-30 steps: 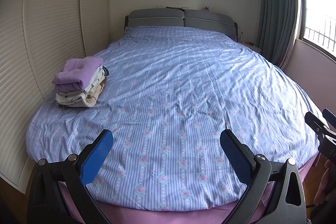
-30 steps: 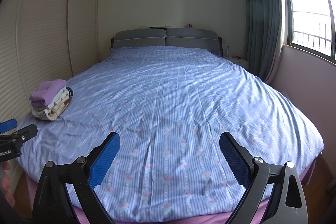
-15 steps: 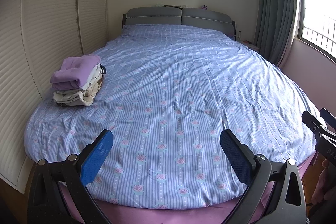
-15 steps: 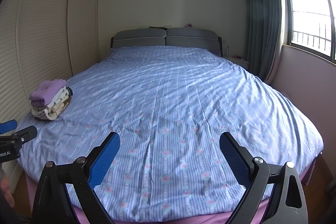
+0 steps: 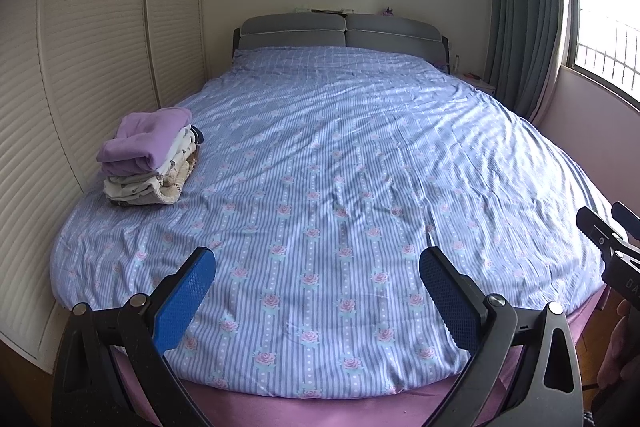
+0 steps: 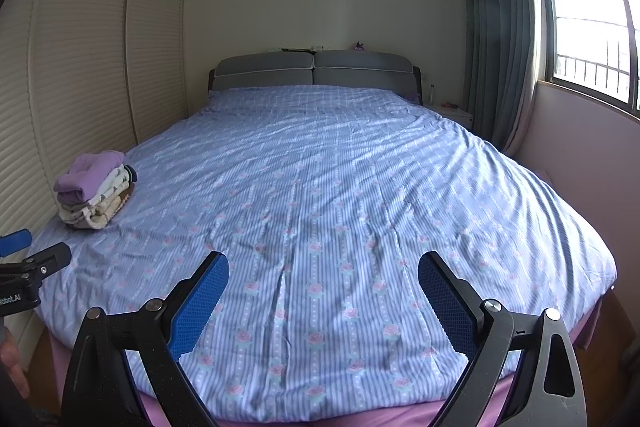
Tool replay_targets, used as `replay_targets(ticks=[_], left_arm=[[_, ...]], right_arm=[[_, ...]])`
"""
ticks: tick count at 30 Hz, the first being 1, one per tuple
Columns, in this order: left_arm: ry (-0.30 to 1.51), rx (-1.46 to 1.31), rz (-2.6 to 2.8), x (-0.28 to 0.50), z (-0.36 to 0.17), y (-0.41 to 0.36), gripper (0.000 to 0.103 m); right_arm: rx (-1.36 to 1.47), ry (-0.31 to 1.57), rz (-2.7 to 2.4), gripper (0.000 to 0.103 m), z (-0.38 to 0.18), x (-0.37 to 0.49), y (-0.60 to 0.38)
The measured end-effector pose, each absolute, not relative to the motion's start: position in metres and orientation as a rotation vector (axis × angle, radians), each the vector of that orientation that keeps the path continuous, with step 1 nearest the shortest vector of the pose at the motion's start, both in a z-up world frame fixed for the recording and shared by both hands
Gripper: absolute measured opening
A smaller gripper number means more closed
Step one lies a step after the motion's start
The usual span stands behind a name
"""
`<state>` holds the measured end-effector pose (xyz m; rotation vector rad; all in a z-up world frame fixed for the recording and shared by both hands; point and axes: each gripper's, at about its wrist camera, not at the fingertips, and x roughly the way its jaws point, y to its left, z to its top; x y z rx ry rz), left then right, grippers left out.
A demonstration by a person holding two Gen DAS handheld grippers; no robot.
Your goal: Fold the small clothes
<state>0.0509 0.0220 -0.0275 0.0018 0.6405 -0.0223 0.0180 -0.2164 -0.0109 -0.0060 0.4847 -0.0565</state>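
"idbot.AI" on left hand-held gripper point(image 6: 24, 267)

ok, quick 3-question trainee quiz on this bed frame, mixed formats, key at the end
1. True or false: the left gripper is shut on a garment.
2. What lies on top of the stack of folded clothes?
A. a purple garment
B. a red towel
C. a black sock
3. Fill in: the stack sits on the bedspread near the edge beside the louvered ____.

Key:
1. False. Its jaws stand wide apart and empty, as do those of the right gripper.
2. A
3. doors
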Motion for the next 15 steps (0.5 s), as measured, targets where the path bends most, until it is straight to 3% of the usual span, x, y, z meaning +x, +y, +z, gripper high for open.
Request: replay_targets(ticks=[15], left_arm=[[0.618, 0.033, -0.031, 0.0489, -0.0258, 0.0176, 0.103]], right_arm=[[-0.003, 0.483, -0.070, 0.096, -0.0121, 0.0158, -0.2160]])
